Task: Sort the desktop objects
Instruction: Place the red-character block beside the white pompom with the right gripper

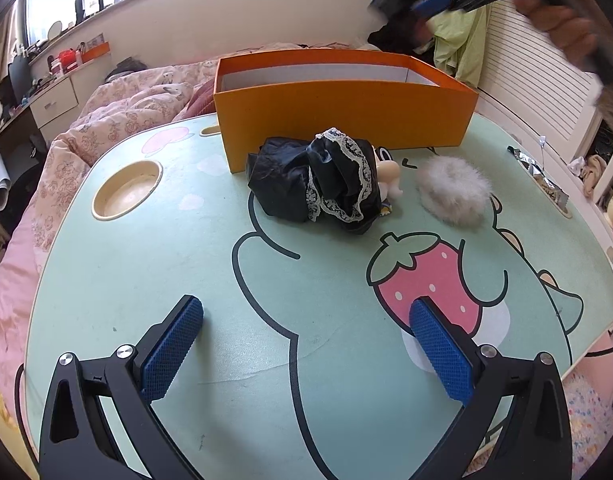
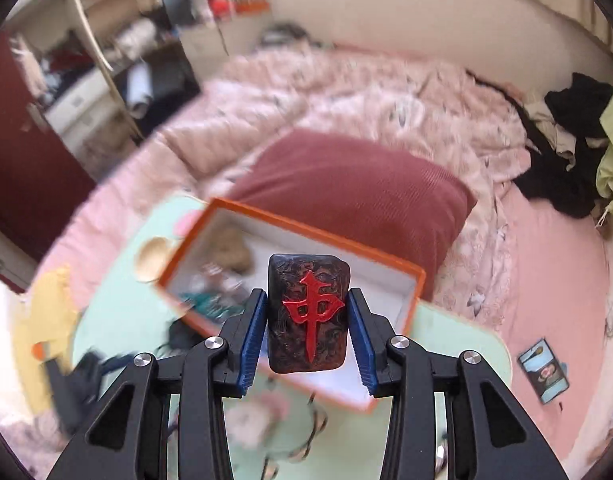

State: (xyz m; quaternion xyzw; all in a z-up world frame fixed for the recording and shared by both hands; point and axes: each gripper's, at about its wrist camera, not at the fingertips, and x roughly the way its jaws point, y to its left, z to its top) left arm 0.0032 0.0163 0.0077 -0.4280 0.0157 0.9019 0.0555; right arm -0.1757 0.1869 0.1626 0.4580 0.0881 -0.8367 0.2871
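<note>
My right gripper (image 2: 306, 294) is shut on a dark mahjong-style block (image 2: 308, 344) with a red character, held in the air above the orange box (image 2: 306, 222). The box stands at the back of the mint cartoon table (image 1: 186, 260) and holds several blurred items. In the left wrist view the right gripper (image 1: 426, 0) is a blur at the top right, above the box (image 1: 346, 104), with a hand (image 1: 562, 20) behind it. My left gripper (image 1: 306, 308) hangs open over the table's front with nothing between its fingers. A doll in a black lace dress (image 1: 326, 176) and a white fluffy puff (image 1: 454, 192) lie before the box.
A round cup recess (image 1: 127, 190) is sunk in the table's left side. A foil wrapper (image 1: 542, 174) lies at the right edge. A pink quilted bed (image 1: 118, 120) and a red cushion (image 2: 346, 188) lie beyond the table. A small card (image 2: 544, 368) rests on the bed.
</note>
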